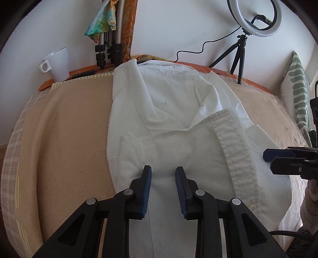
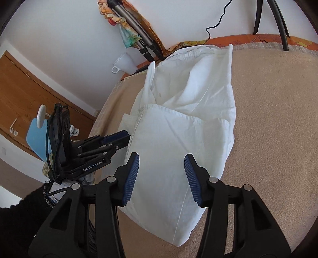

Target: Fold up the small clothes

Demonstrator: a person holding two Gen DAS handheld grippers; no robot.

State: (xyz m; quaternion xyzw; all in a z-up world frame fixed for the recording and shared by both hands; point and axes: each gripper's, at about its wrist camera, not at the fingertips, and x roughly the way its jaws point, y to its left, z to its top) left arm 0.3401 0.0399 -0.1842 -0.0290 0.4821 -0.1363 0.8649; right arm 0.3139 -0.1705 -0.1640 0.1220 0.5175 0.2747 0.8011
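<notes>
A white button shirt (image 1: 178, 127) lies on a beige blanket (image 1: 69, 129), its near part folded up over the body, placket strip running diagonally. It also shows in the right wrist view (image 2: 178, 129). My left gripper (image 1: 163, 172) is open and empty, its blue-padded fingers just above the shirt's near folded part. My right gripper (image 2: 161, 160) is open and empty over the shirt's near end. It enters the left wrist view at the right edge (image 1: 278, 158), beside the shirt. The left gripper shows in the right wrist view (image 2: 117, 139) at the shirt's left edge.
A white cup (image 1: 57, 63) stands at the back left. Tripod legs with a coloured cloth (image 1: 107, 39) lean on the wall. A ring light on a small tripod (image 1: 256, 17) stands at the back right. A green-patterned pillow (image 1: 298, 87) lies at the right.
</notes>
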